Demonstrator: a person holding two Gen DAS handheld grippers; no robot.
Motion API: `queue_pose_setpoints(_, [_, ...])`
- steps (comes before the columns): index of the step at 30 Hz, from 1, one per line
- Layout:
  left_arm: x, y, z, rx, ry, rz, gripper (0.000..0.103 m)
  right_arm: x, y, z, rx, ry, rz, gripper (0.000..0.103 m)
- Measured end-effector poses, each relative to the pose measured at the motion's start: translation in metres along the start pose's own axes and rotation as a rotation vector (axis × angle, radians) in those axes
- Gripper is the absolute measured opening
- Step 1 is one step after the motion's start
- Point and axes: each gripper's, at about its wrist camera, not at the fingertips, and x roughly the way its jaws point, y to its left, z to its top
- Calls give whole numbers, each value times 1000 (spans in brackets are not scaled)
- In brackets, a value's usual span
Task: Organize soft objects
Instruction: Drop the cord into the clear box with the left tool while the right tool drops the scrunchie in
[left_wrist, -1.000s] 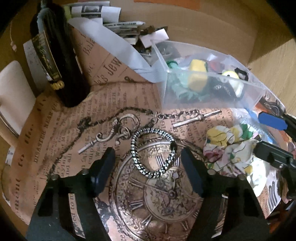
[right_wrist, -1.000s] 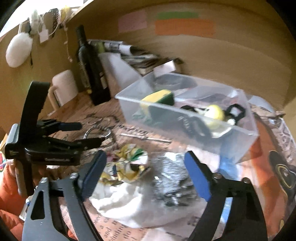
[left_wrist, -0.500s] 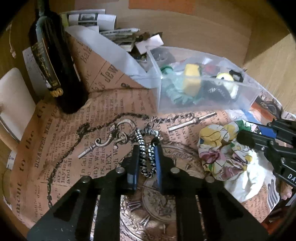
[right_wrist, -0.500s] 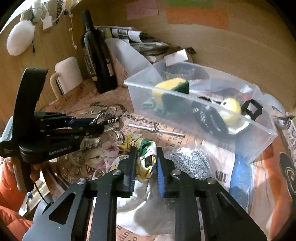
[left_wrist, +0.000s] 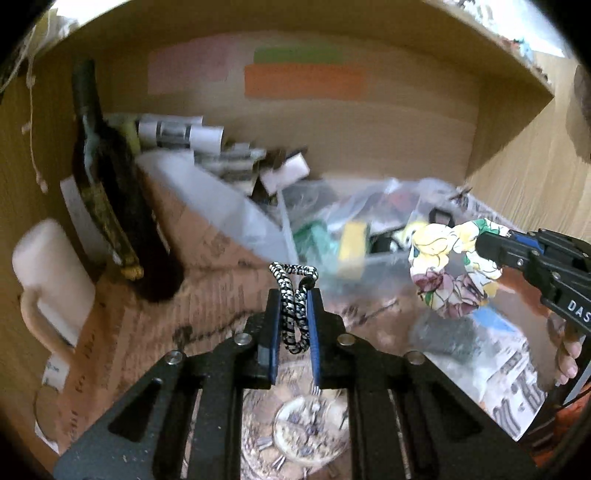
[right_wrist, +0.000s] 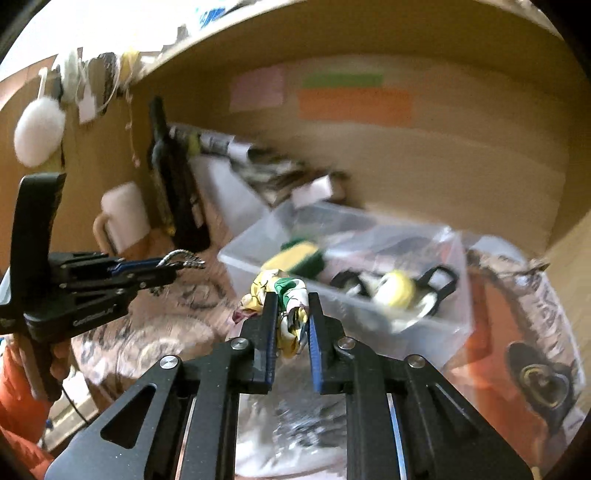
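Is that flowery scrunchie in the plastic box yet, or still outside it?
Outside. The flowery scrunchie is pinched between the right gripper's fingers, held in front of the clear box.

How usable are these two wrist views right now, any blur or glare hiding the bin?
Left wrist: background smeared by motion; the clear bin is a blur, while the left gripper and its black-and-white hair tie stay sharp. Right wrist: same smear on the bin; the right gripper and its floral scrunchie stay sharp. Strong fisheye bending, warm dim light.

Only white letters "DAS" read on the black body of the right gripper (left_wrist: 480, 248); print on the paper table cover (left_wrist: 517, 398) too blurred
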Motion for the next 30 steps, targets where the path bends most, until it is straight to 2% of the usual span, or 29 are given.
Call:
queue_pose_setpoints(7, [3, -11, 30, 19, -61, -26, 13, -11, -20, 23, 26, -90, -80, 13])
queue_pose_setpoints(14, [37, -15, 50, 25, -23, -45, 13, -1, -35, 34, 53, -115, -133, 13])
queue_pose_setpoints(21, [75, -19, 57, 24, 55, -58, 13, 34, -42, 32, 60, -52, -143, 13])
queue_pose_setpoints(30, [111, -27, 56, 54, 120, -55, 13, 73, -50, 19, 95, 63, -97, 13])
